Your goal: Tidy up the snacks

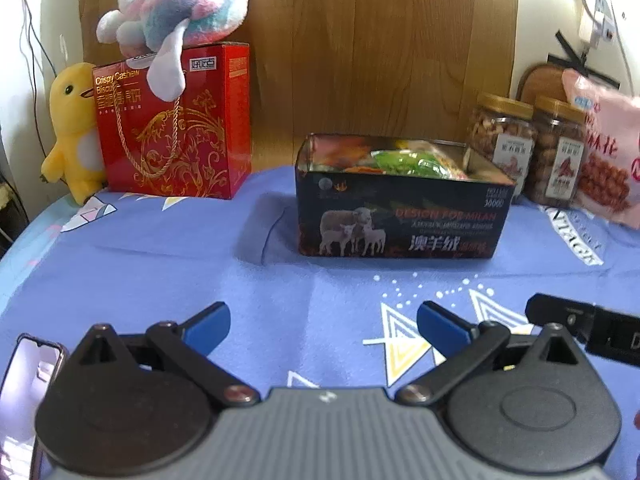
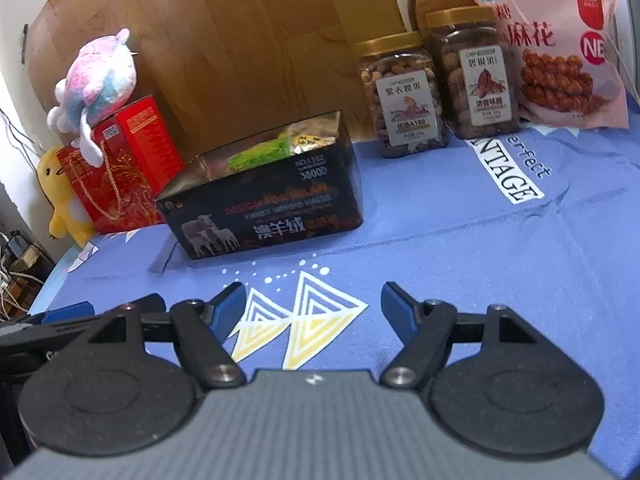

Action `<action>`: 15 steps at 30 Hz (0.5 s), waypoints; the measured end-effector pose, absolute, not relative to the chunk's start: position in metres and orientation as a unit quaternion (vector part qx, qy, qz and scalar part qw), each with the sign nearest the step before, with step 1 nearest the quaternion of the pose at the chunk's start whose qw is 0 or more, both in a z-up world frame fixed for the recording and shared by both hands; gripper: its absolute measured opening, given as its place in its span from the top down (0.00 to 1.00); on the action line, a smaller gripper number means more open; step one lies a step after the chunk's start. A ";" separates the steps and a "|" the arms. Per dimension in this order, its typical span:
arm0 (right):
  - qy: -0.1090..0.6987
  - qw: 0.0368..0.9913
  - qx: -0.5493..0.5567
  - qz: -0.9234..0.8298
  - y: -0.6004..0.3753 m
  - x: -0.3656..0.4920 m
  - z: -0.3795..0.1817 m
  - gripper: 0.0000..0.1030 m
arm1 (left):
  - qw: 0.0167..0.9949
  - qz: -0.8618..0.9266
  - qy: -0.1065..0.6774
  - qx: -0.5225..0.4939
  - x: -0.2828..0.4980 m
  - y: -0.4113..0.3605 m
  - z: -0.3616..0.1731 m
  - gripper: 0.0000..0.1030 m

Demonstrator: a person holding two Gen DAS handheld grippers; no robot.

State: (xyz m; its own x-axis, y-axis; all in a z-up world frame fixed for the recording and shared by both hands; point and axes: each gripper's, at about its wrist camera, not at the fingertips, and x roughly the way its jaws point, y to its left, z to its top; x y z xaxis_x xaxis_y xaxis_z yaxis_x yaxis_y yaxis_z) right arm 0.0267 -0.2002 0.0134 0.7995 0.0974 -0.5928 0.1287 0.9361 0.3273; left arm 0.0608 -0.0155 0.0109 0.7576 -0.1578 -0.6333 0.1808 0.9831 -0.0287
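In the left wrist view, the left gripper (image 1: 323,322) hangs over a blue cloth (image 1: 160,260) with white and yellow triangle prints, and its blue fingers (image 1: 212,322) stand wide apart with nothing between them. Straight ahead, well apart from the fingertips, a black box (image 1: 400,220) with sheep on its side stands on the cloth; its top is open and snack packets (image 1: 404,160) in green and yellow wrapping lie inside it. To the left of the box stands a red biscuit carton (image 1: 176,128) with a cord handle, a pink and blue plush toy (image 1: 180,12) lies on top of it, and a yellow plush duck (image 1: 76,132) leans just beside it. To the right of the box are two nut jars (image 1: 528,148) with gold lids, standing upright side by side, and a pink snack bag (image 1: 604,152) stands next to them. A phone (image 1: 28,384) lies at the lower left edge, and a part of the right gripper (image 1: 584,326) shows at the right edge. In the right wrist view, the right gripper (image 2: 313,306) also hangs over the cloth (image 2: 480,240), its jaws widely parted and empty. The box (image 2: 260,208) is ahead and to the left, with the packets (image 2: 276,146) seen inside. The jars (image 2: 436,88) and the bag (image 2: 560,44) stand behind on the right, against a wooden panel (image 2: 260,40). The red carton (image 2: 124,160), the plush toy (image 2: 100,80) and the duck (image 2: 60,200) are far on the left. A blue finger of the left gripper (image 2: 68,312) shows at the left edge.
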 end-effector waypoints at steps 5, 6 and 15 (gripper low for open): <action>0.317 0.933 0.172 -0.010 -0.198 0.024 0.015 0.25 | 0.935 -0.092 0.342 0.007 0.062 -0.008 0.013 0.00; 0.318 0.932 0.174 -0.009 -0.198 0.024 0.015 0.25 | 0.935 -0.093 0.343 0.009 0.062 -0.008 0.013 0.00; 0.320 0.933 0.167 0.005 -0.190 0.020 0.019 0.24 | 0.937 -0.074 0.340 0.036 0.054 -0.010 0.018 0.00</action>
